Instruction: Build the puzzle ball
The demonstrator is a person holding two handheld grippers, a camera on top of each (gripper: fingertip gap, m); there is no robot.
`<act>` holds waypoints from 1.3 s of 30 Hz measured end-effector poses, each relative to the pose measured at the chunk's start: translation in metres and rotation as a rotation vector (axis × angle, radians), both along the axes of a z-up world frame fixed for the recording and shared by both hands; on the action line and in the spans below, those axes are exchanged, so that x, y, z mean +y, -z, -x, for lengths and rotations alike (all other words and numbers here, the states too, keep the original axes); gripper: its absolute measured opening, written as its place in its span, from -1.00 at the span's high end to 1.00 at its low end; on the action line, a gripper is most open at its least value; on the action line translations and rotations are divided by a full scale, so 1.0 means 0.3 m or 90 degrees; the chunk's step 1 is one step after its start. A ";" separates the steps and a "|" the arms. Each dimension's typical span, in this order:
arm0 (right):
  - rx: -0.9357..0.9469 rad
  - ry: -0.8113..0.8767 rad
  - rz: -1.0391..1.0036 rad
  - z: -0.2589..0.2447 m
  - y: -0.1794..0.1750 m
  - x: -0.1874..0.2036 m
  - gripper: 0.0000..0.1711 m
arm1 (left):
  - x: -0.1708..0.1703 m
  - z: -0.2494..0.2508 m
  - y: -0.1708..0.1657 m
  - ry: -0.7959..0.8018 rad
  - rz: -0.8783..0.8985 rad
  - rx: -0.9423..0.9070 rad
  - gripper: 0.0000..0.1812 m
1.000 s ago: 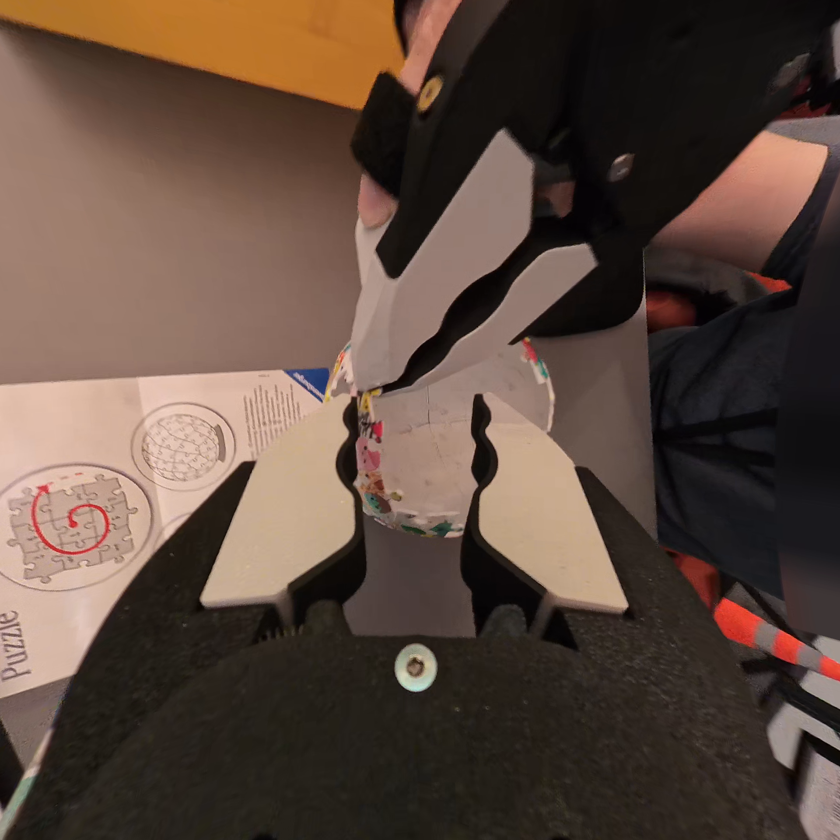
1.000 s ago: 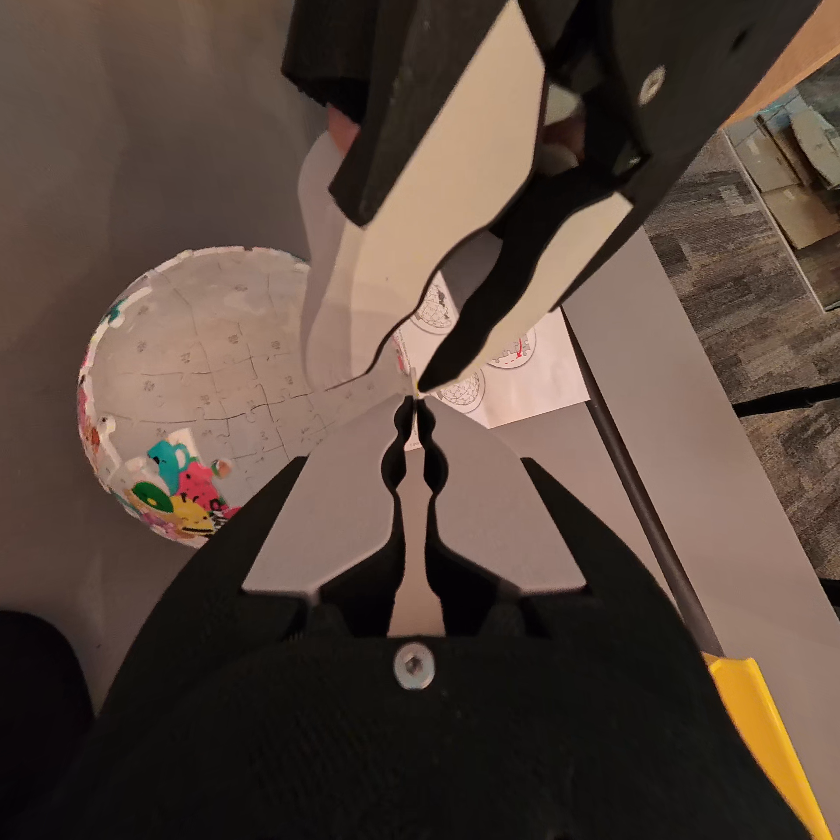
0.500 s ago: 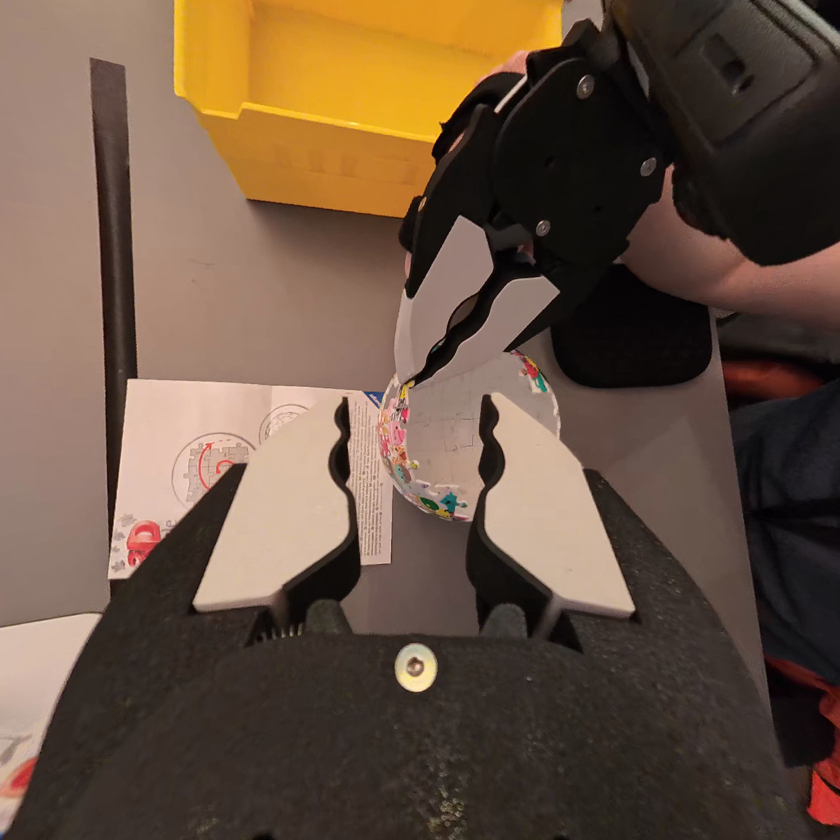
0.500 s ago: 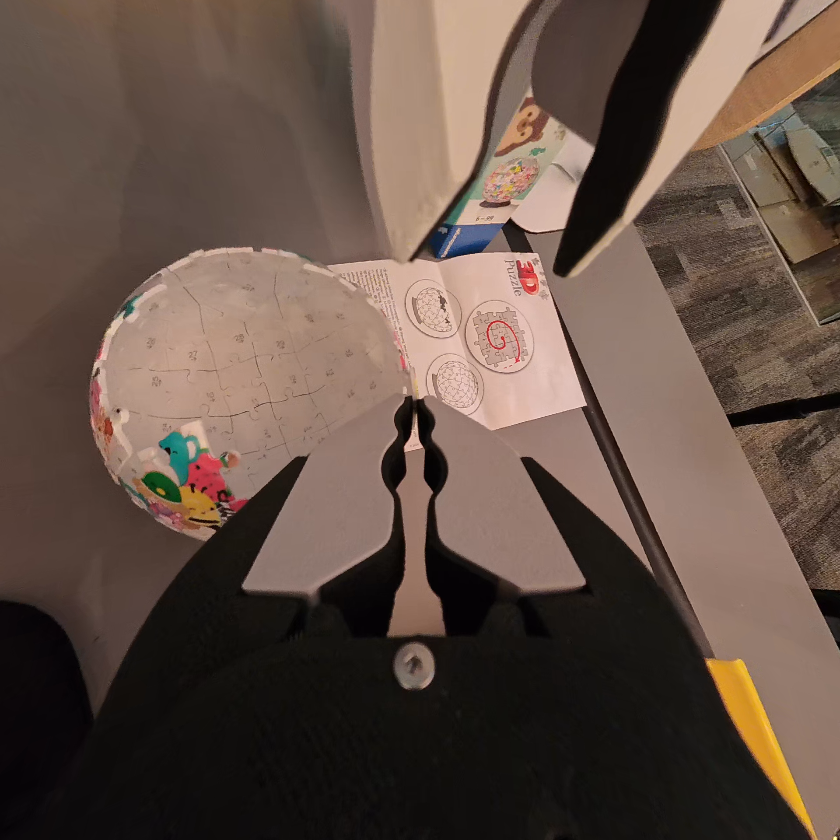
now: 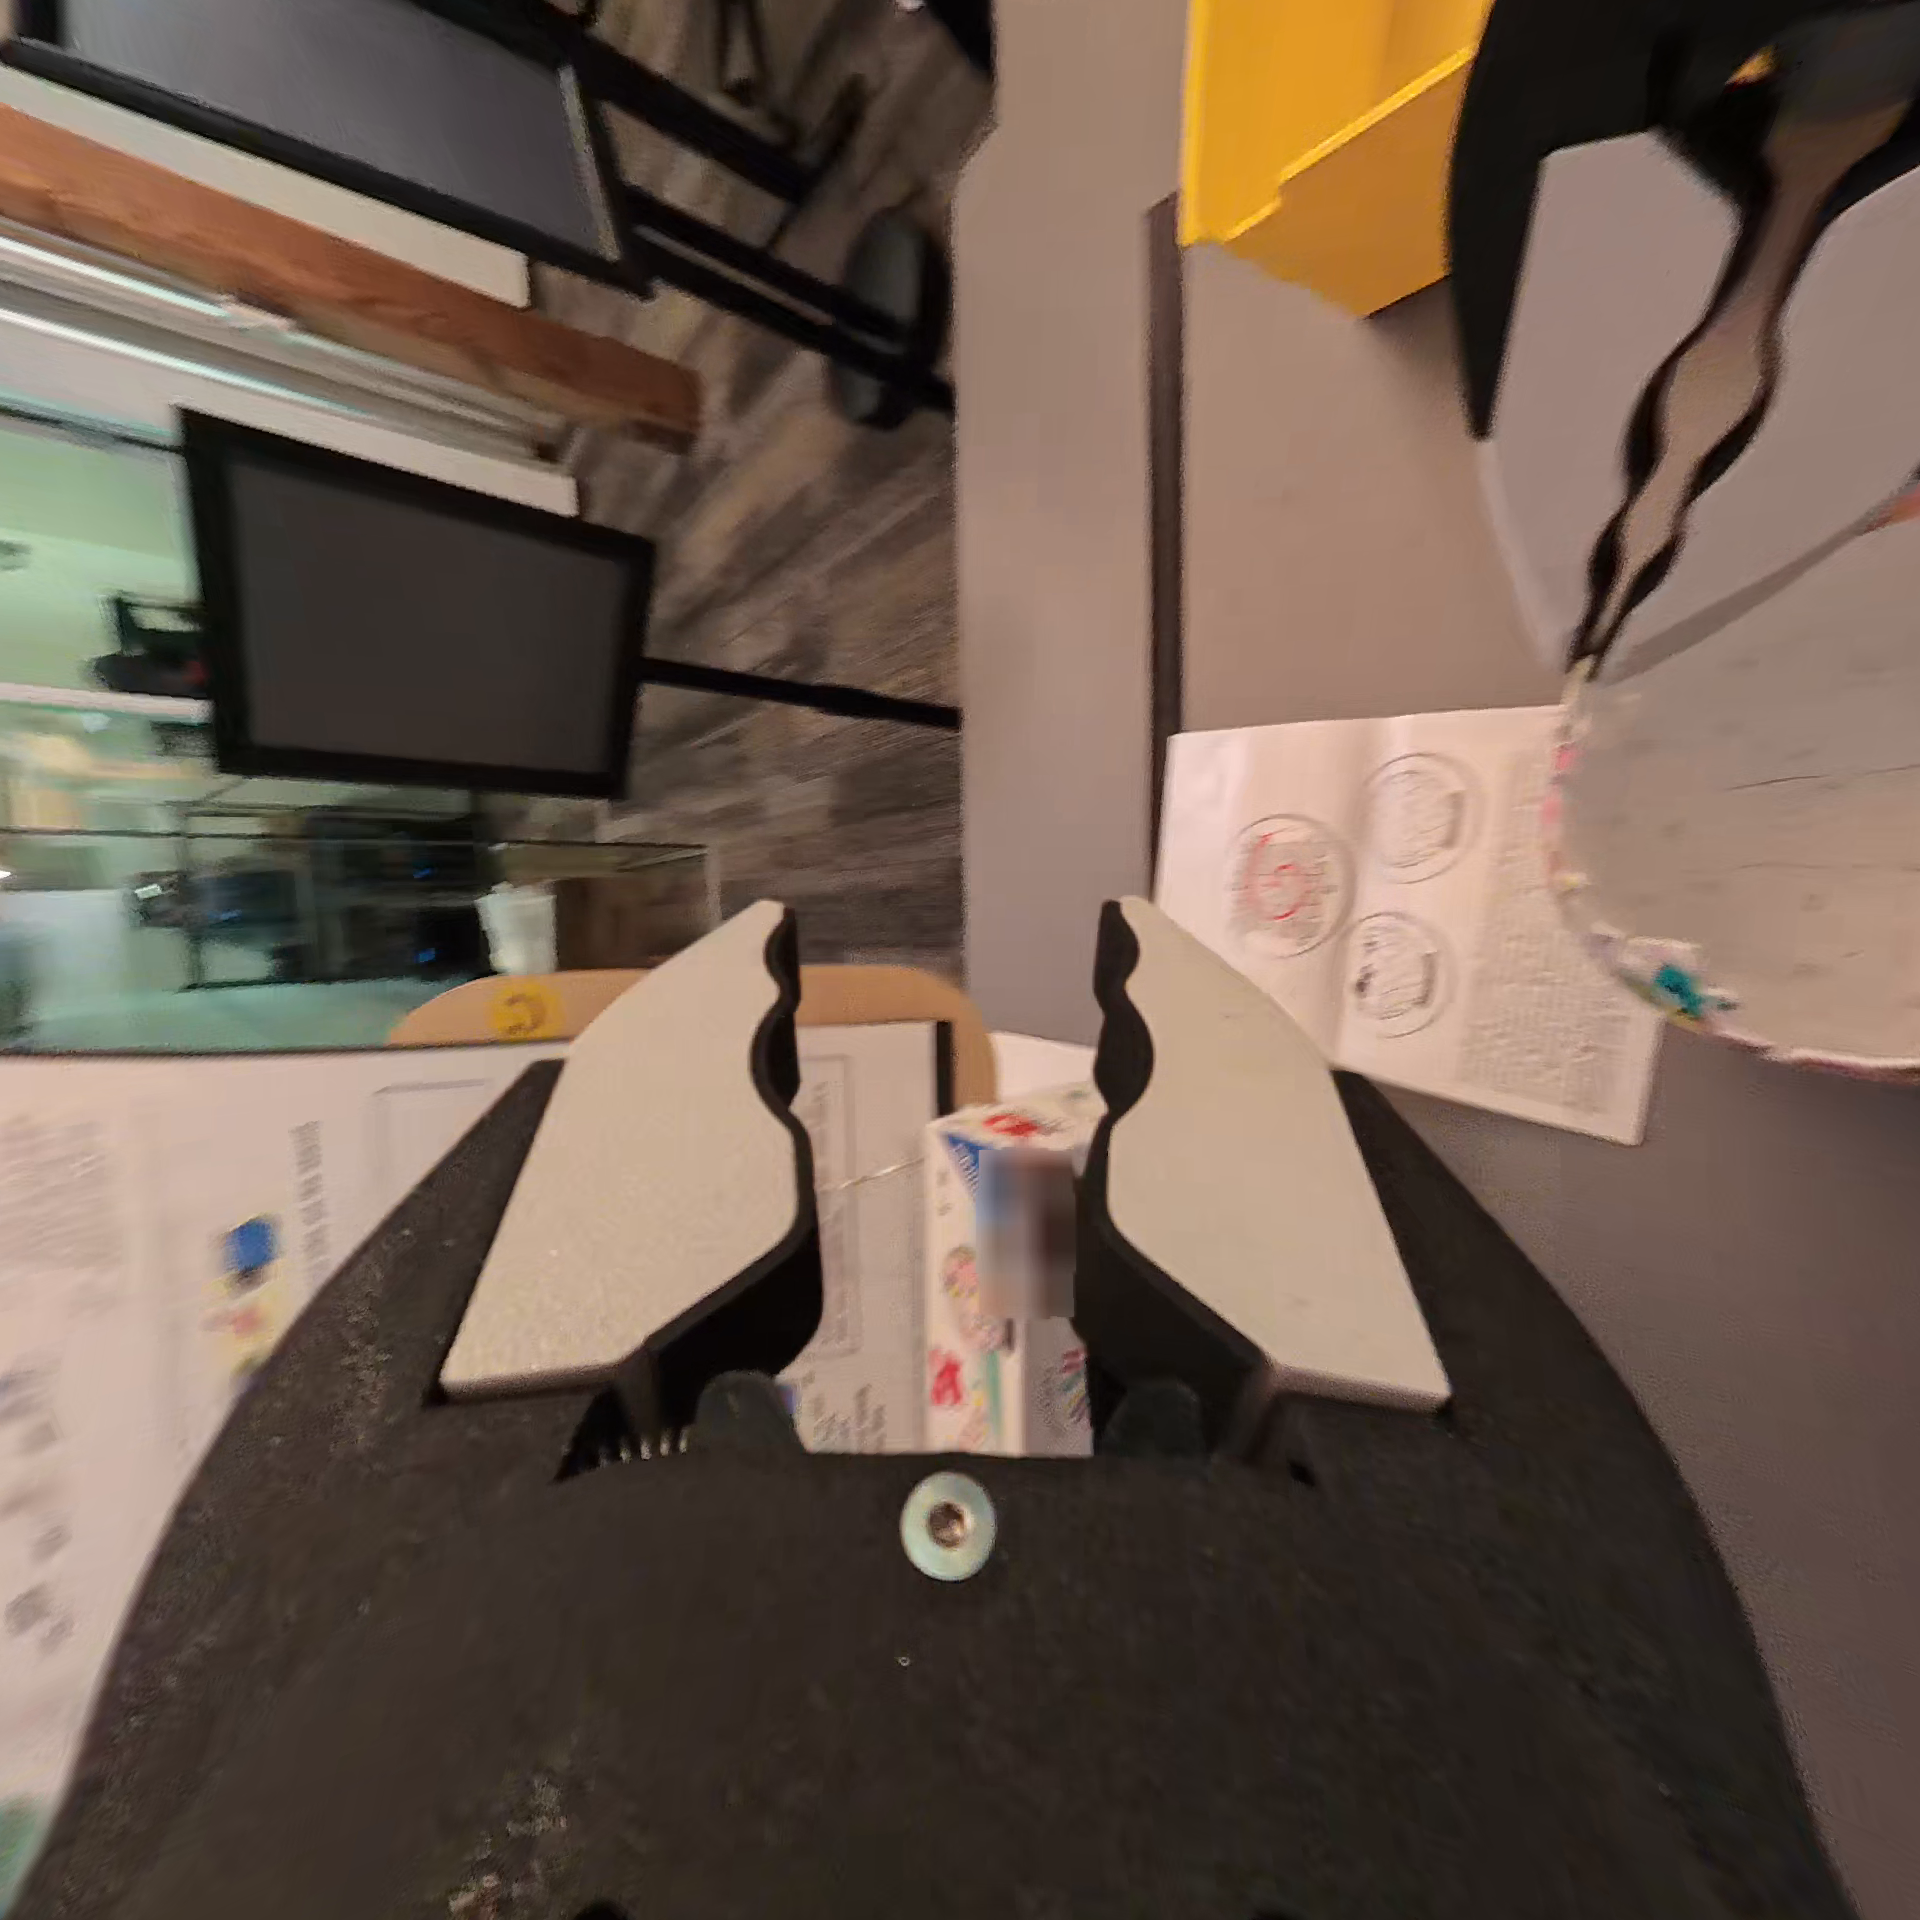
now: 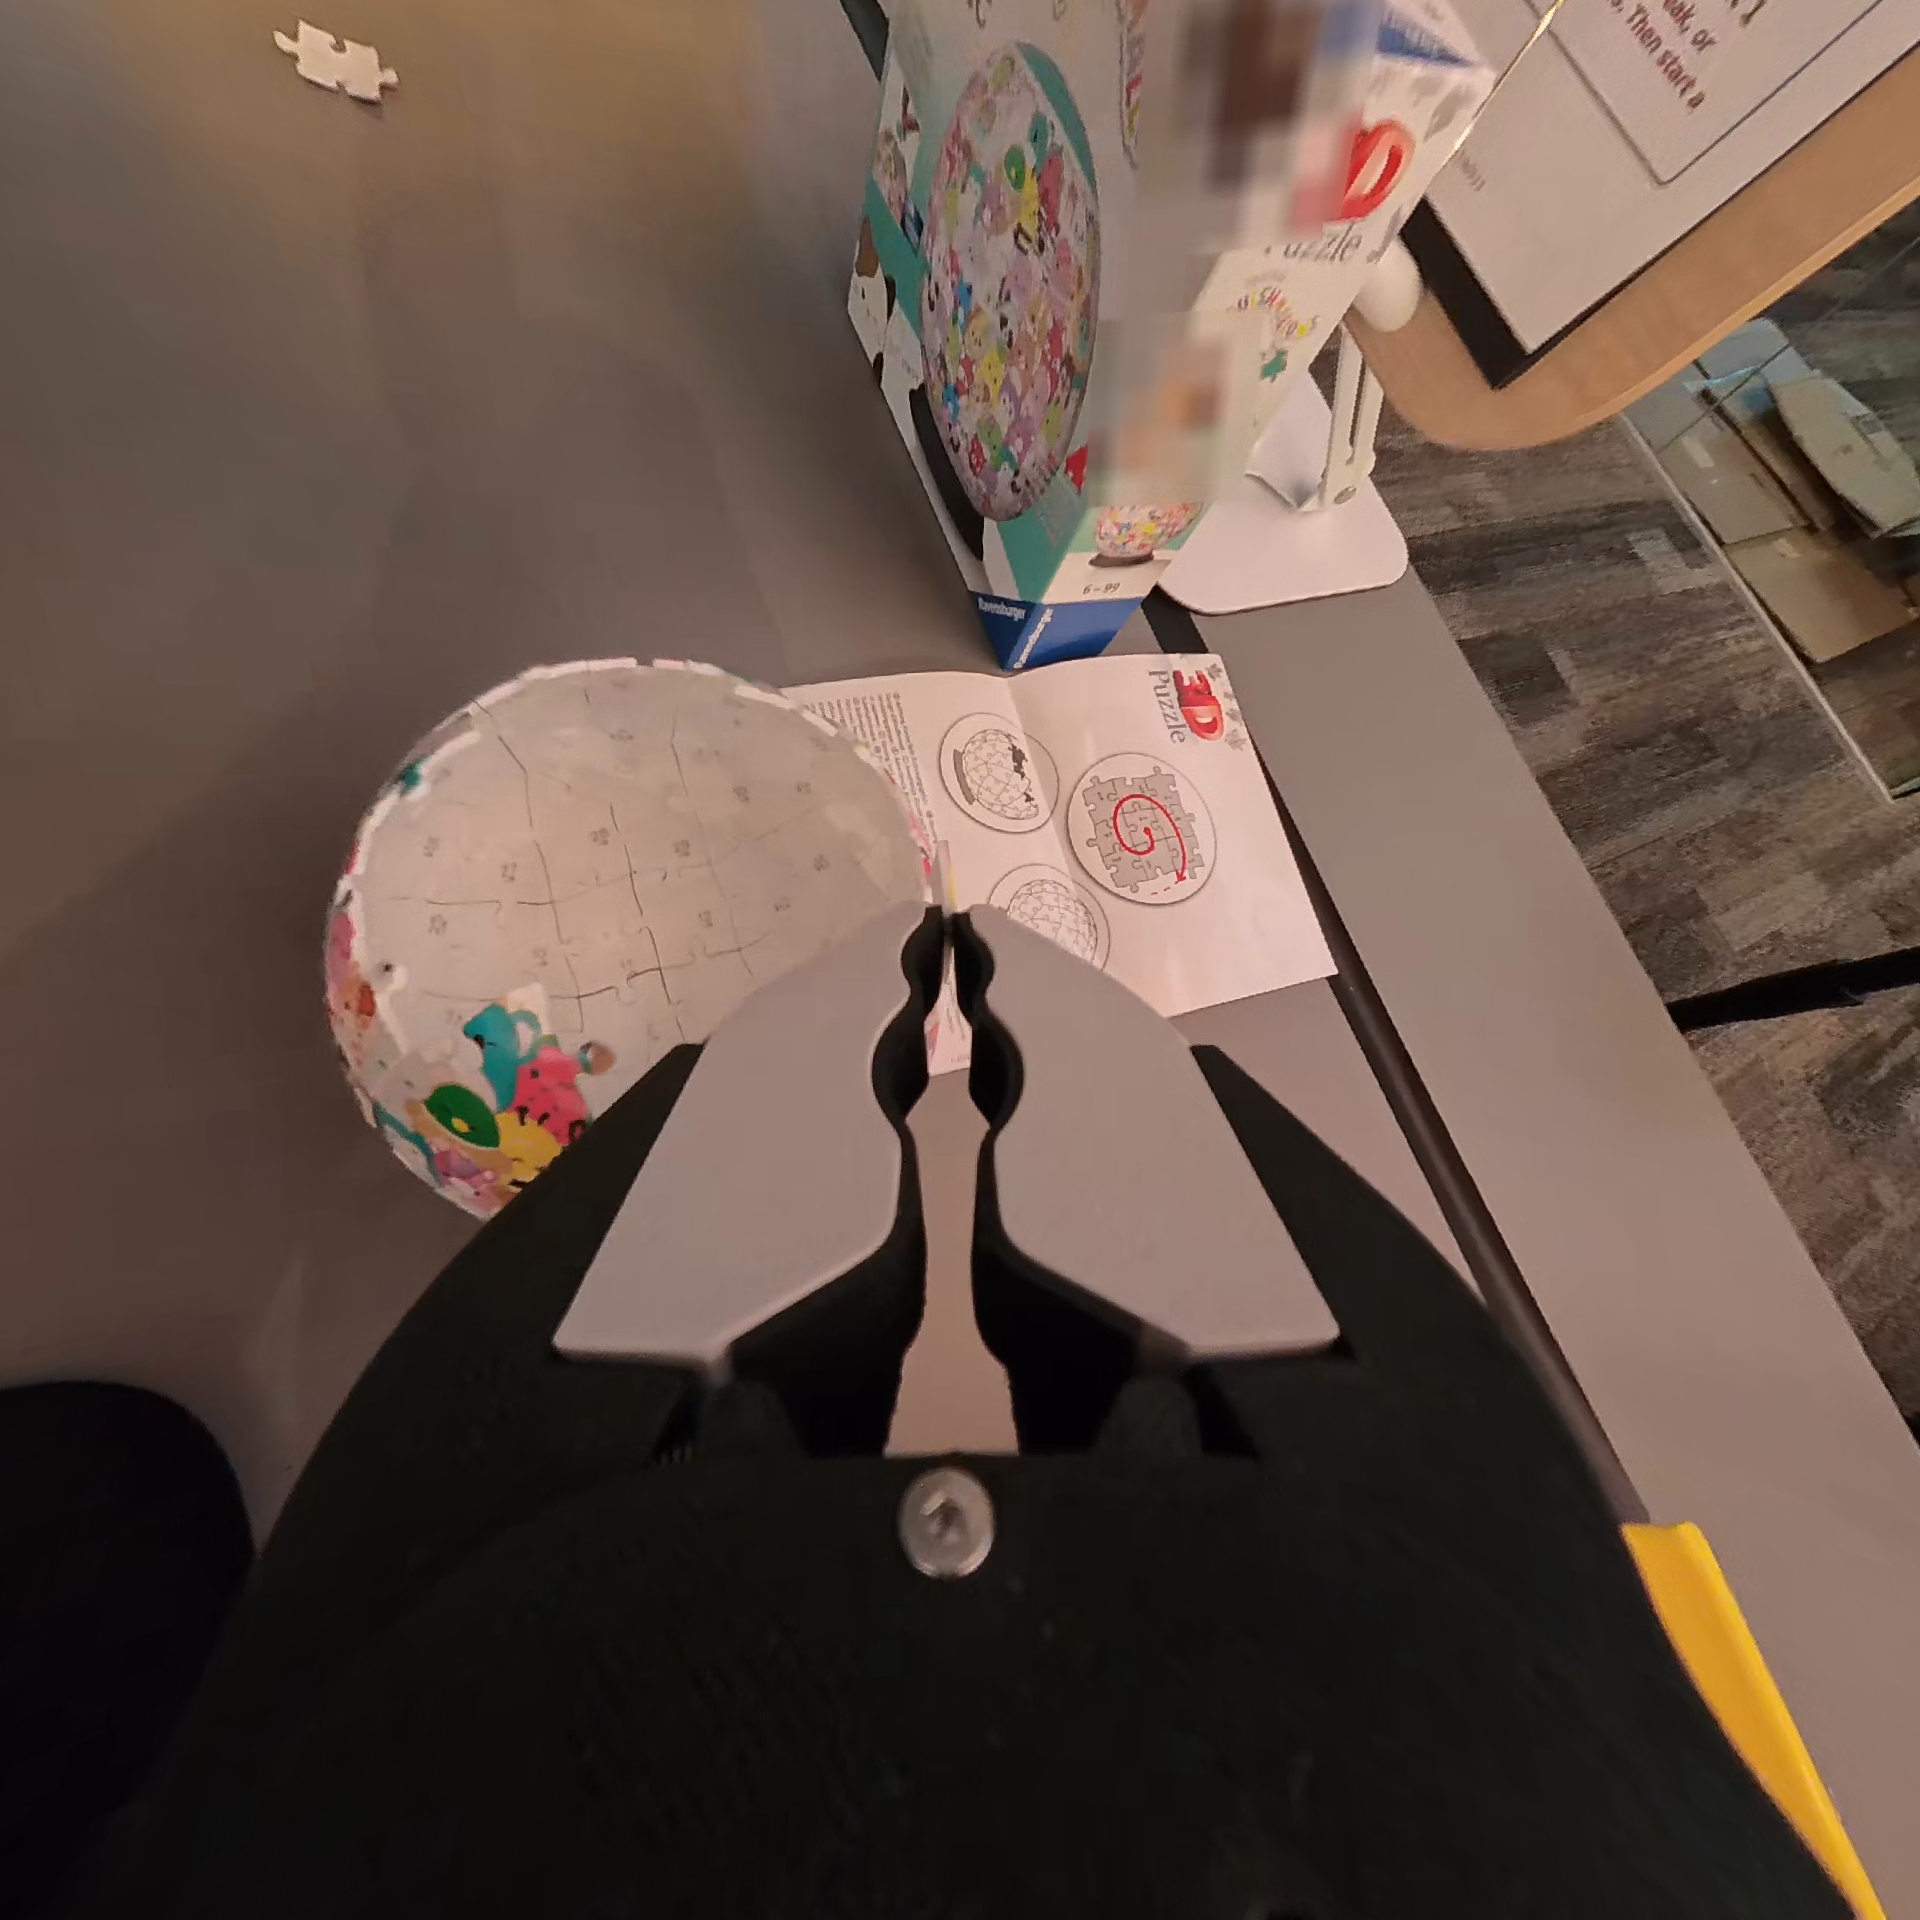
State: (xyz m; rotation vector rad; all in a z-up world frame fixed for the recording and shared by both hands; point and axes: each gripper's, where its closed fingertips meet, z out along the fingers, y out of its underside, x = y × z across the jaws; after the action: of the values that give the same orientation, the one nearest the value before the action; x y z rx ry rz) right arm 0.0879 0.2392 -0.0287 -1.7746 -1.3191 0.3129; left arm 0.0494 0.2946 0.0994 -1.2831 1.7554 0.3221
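Two tongs differ sharply: the left tongs stand wide apart, gripping nothing, aimed past the tabletop edge with the puzzle box showing between their fingers. The right tongs are pressed nearly together at the tips, pinching the thin rim of the half-built puzzle ball, which rests on the tabletop to their left. The instruction sheet lies just beyond their tips; a loose puzzle piece lies well apart, far ahead-left.

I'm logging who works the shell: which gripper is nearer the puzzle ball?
Right. The right gripper is shut at the puzzle ball rim, apparently pinching a thin piece. The left gripper is open, off to the side, aimed elsewhere.
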 end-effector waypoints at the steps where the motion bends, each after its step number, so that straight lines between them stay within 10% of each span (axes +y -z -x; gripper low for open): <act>1: 0.005 -0.002 -0.001 0.002 -0.006 -0.003 0.97 | 0.009 0.016 -0.031 -0.015 -0.035 0.005 0.35; 11: 0.009 -0.003 -0.005 0.006 -0.024 -0.013 0.96 | 0.024 0.119 -0.112 -0.066 -0.191 0.088 0.34; 23: 0.031 -0.019 0.001 0.013 -0.021 -0.016 0.97 | -0.208 -0.031 0.194 0.021 0.731 -0.081 0.27; 39: 0.012 0.007 0.048 -0.010 0.050 0.009 0.97 | -0.232 -0.174 0.368 0.123 0.999 -0.080 0.27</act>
State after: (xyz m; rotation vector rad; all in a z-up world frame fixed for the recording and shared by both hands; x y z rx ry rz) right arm 0.0908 0.2418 -0.0438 -1.8371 -1.2987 0.3775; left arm 0.1016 0.2249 -0.0110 -1.9769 1.9145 -1.5000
